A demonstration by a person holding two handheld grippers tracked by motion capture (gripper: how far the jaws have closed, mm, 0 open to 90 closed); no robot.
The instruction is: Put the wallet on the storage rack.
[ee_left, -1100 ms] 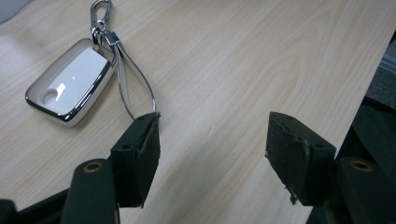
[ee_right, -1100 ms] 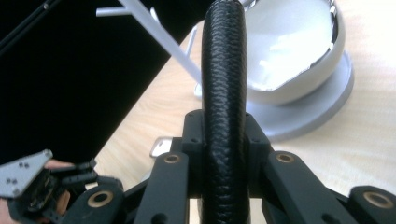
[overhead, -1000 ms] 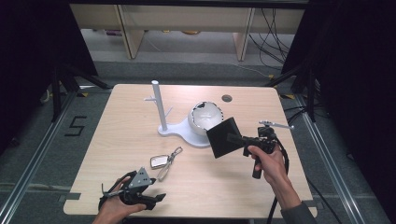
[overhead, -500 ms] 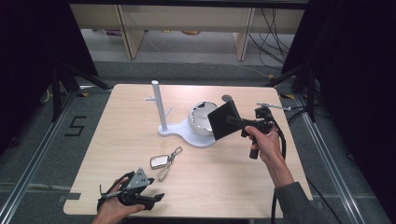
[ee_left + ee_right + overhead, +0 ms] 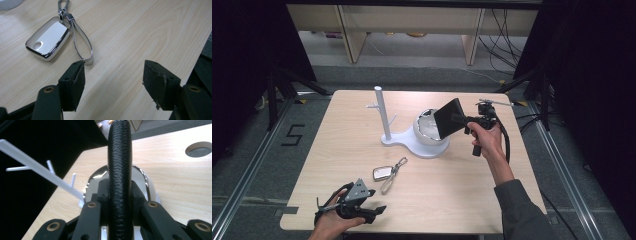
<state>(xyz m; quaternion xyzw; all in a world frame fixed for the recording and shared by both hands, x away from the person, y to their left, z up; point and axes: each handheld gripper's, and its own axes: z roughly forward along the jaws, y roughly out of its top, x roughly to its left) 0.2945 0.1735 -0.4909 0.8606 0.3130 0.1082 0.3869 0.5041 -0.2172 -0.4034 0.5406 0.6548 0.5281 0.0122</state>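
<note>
A flat black leather wallet hangs edge-up in the air, with my right gripper shut on it. Under the wallet lies a shiny silver dish on the base of a white key stand with small pegs. A silver key fob with a strap loop and a clasp lies on the table. My left gripper rests open at the near edge, just short of the loop, holding nothing.
The wooden table has a round cable hole behind the dish. Dark floor and black stand legs surround the table, and shelving stands behind it. The table's near edge is just beside my left gripper.
My right gripper has carried the wallet up and away from the person, from the table's right side to above the silver dish. The left gripper has not moved.
</note>
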